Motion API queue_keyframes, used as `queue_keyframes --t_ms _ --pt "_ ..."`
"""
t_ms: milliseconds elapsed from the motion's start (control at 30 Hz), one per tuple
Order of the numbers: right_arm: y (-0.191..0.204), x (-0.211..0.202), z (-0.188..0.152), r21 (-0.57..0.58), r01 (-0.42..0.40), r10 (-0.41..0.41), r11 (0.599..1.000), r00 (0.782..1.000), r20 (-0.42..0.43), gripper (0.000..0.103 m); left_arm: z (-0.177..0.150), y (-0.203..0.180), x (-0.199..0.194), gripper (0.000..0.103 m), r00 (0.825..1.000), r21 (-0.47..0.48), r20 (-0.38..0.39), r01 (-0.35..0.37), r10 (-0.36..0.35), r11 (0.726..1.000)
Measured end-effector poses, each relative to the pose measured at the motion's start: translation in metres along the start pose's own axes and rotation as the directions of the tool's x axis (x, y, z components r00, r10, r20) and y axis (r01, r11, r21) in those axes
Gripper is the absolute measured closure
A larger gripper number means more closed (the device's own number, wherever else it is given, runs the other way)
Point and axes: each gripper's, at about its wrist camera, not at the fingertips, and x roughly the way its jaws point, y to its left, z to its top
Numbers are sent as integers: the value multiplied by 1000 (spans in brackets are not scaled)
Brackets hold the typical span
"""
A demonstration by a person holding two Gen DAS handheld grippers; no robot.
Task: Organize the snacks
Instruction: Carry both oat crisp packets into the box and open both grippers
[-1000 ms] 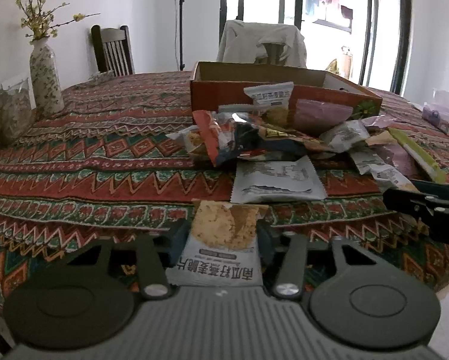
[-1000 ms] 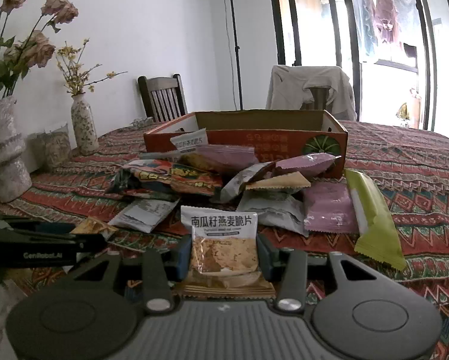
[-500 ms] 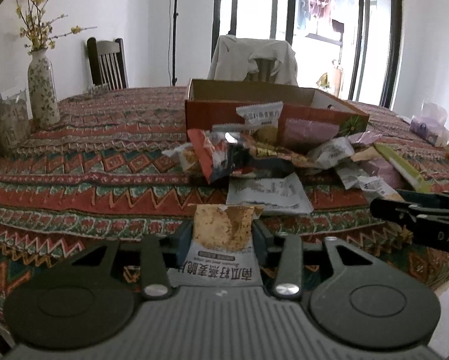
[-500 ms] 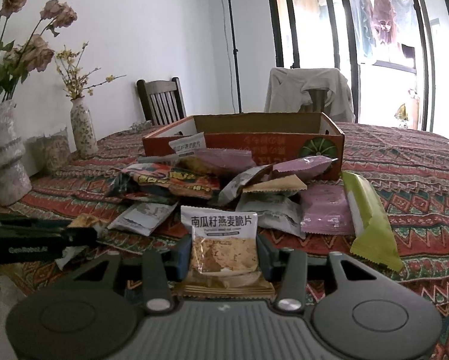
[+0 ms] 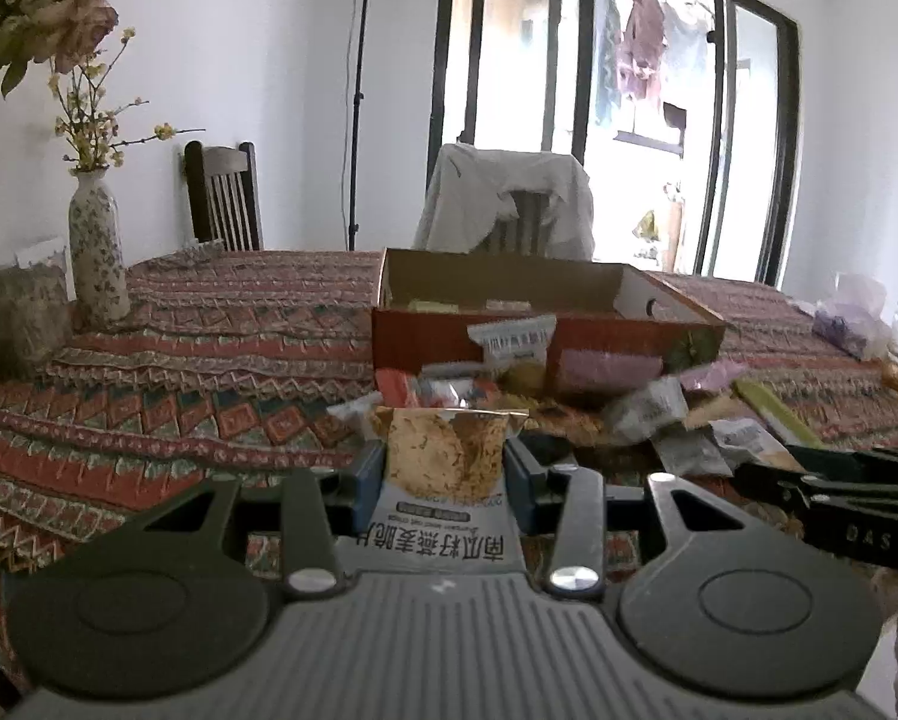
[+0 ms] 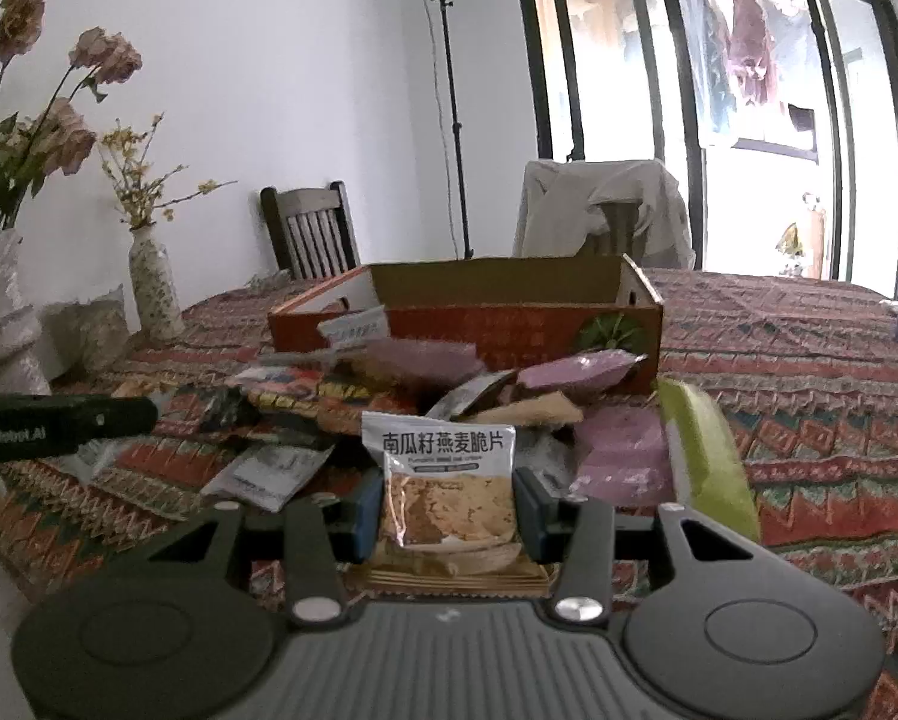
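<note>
My left gripper (image 5: 446,459) is shut on an oat-crisp packet (image 5: 449,516), held upside down above the tablecloth, its clear end pointing away from me. In the right wrist view my right gripper (image 6: 446,507) is shut on a matching oat-crisp packet (image 6: 449,450), upright with the white label on top. A brown packet (image 6: 449,576) lies just under it. Ahead of both grippers, a pile of mixed snack packets (image 6: 437,384) spreads in front of an open orange cardboard box (image 6: 508,324). The left wrist view shows a few packets on the floor of the box (image 5: 508,282).
The table wears a patterned red cloth (image 5: 179,360). Vases with dried flowers (image 5: 95,252) stand at its left edge. Two chairs (image 6: 311,234) sit behind the table, one draped in white cloth. A long green packet (image 6: 706,468) lies right of the pile. Purple bags (image 5: 850,324) sit far right.
My left gripper has risen with its packet, so the view now looks higher across the table and into the box. The right gripper has kept still with its packet.
</note>
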Motion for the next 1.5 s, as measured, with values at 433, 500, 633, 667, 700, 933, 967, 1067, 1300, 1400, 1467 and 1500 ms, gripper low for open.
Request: queue_keyframes --t_ms 433,500,633,667,700,933,967,1067,1300,1400,1467,1500 --pt "-33 16 62 33 81 -85 996 986 144 59 58 -9 27 60 994 -12 111 8 -7 1000" --pt "-39 22 74 37 85 -90 996 983 158 59 69 -13 33 60 992 -5 123 5 -4 1000" --pt "-46 36 96 16 96 -97 995 978 184 59 90 -21 48 60 990 8 141 1 -2 1000" --pt "-49 40 102 14 95 -96 995 978 187 59 94 -23 51 60 990 12 144 0 -1 1000" --pt "-51 44 108 15 93 -94 996 978 187 59 98 -25 54 60 989 15 149 0 -2 1000" --pt "-69 90 152 57 71 -77 996 989 126 59 132 -34 98 60 995 -8 98 23 -22 1000" --pt "-71 98 156 64 71 -78 995 991 111 59 137 -34 108 60 997 -21 75 33 -31 999" --pt "-77 124 168 81 87 -92 993 994 56 59 150 -37 134 60 1000 -29 22 17 -16 999" --pt "-81 186 166 98 128 -119 987 988 -97 59 163 -41 204 60 992 -23 -109 -69 66 997" --pt "-77 209 157 74 157 -144 985 976 -161 59 159 -39 229 60 980 -27 -167 -114 108 993" --pt "-76 220 153 61 173 -158 983 968 -194 59 155 -37 242 60 972 -29 -199 -134 126 990" --pt "-74 225 151 51 178 -164 983 964 -209 59 152 -36 247 60 969 -26 -209 -142 133 990"
